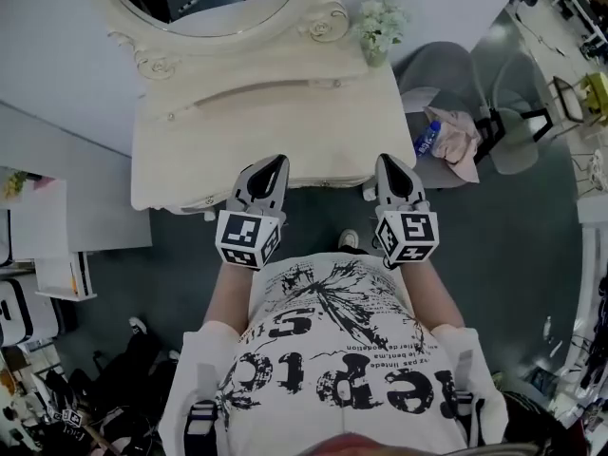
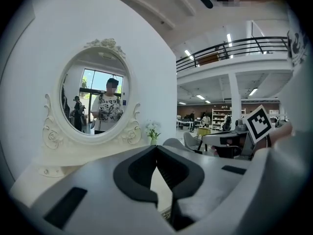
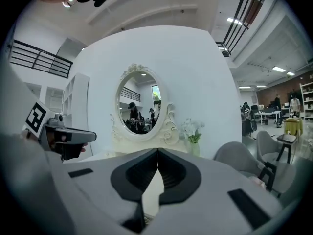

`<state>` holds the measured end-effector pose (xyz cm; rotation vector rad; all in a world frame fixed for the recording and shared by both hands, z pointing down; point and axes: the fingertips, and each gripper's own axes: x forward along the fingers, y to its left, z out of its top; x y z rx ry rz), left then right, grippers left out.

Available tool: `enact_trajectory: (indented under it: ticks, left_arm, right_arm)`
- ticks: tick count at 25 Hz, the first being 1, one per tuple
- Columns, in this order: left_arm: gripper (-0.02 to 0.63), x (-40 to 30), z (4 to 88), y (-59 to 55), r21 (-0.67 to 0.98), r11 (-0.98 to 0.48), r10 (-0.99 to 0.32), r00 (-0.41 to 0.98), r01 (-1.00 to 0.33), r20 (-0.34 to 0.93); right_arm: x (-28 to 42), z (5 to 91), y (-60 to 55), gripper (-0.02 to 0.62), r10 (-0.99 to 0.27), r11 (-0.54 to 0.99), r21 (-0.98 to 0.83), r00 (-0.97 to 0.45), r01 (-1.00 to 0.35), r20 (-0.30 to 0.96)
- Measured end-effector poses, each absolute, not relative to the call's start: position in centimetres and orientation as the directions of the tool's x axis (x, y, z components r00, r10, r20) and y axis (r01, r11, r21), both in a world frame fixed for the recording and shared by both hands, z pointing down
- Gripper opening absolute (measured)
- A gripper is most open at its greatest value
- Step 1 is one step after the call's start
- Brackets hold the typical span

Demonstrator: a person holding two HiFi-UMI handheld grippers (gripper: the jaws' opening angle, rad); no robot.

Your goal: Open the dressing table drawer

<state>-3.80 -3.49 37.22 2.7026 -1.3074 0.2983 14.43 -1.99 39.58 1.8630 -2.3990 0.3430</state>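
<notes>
Drawer (image 1: 328,180) opening has not begun: it sits shut in the front of the dressing table (image 1: 237,122), with no gap showing from above. The left gripper (image 1: 273,166) and right gripper (image 1: 391,165) hover at that front edge, both jaws clenched on nothing. Catching the pull and drawing it out remain.

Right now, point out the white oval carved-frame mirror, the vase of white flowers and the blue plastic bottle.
white oval carved-frame mirror (image 3: 140,105): right gripper view, glass centre.
vase of white flowers (image 1: 378,27): head view, blooms.
blue plastic bottle (image 1: 427,141): head view, body.
</notes>
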Motion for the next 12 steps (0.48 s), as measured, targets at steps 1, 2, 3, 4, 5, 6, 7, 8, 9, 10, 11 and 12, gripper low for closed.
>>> enact_trajectory:
  ticks: [1,2,3,4,5,6,7,8,9,10,11,12]
  left_arm:
    - [0.018,-2.8,37.2,-4.3,0.023,-0.609,-0.768,0.597,-0.793,0.229]
    - [0.018,-1.9,37.4,-5.1,0.021,-0.600,-0.775,0.588,-0.800,0.231]
    - [0.018,-1.1,37.6,-5.7,0.022,-0.591,-0.781,0.579,-0.806,0.236]
    - [0.018,-0.3,38.0,-6.2,0.026,-0.582,-0.785,0.570,-0.813,0.244]
    - [0.018,0.3,38.3,-6.7,0.030,-0.574,-0.788,0.562,-0.818,0.253]
    - [0.018,0.7,38.8,-7.2,0.034,-0.566,-0.790,0.554,-0.823,0.262]
    - [0.018,1.1,39.1,-7.7,0.036,-0.560,-0.792,0.547,-0.828,0.270]
    - [0.018,1.4,39.5,-8.3,0.038,-0.554,-0.794,0.541,-0.832,0.277]
    - [0.018,1.6,39.8,-8.8,0.039,-0.548,-0.796,0.535,-0.835,0.283]
    - [0.018,1.8,40.0,-9.2,0.041,-0.543,-0.797,0.530,-0.839,0.290]
    - [0.018,1.9,40.3,-9.7,0.044,-0.536,-0.799,0.523,-0.843,0.298]
    - [0.018,1.8,40.4,-10.2,0.046,-0.529,-0.801,0.516,-0.848,0.304]
  right_arm:
    - [15.3,39.6,-3.0,0.018,-0.942,0.247,-0.120,-0.268,-0.961,0.204]
    - [16.2,39.7,-4.1,0.018,-0.938,0.259,-0.118,-0.279,-0.959,0.207]
    - [17.0,39.9,-5.0,0.018,-0.933,0.268,-0.121,-0.289,-0.956,0.213]
    - [17.7,40.2,-5.9,0.018,-0.928,0.278,-0.128,-0.300,-0.952,0.219]
    - [18.2,40.5,-6.8,0.018,-0.923,0.288,-0.135,-0.312,-0.948,0.225]
    - [18.6,40.8,-7.6,0.018,-0.917,0.298,-0.140,-0.324,-0.944,0.231]
    - [18.8,41.1,-8.5,0.018,-0.912,0.308,-0.142,-0.335,-0.941,0.236]
    - [19.0,41.4,-9.4,0.018,-0.907,0.318,-0.142,-0.344,-0.937,0.241]
    - [19.1,41.7,-10.2,0.018,-0.903,0.326,-0.143,-0.353,-0.935,0.247]
    - [19.1,42.1,-10.9,0.018,-0.897,0.334,-0.145,-0.362,-0.931,0.254]
    - [19.0,42.4,-11.5,0.018,-0.891,0.343,-0.148,-0.371,-0.928,0.262]
    - [18.8,42.6,-12.2,0.018,-0.884,0.352,-0.151,-0.381,-0.924,0.270]
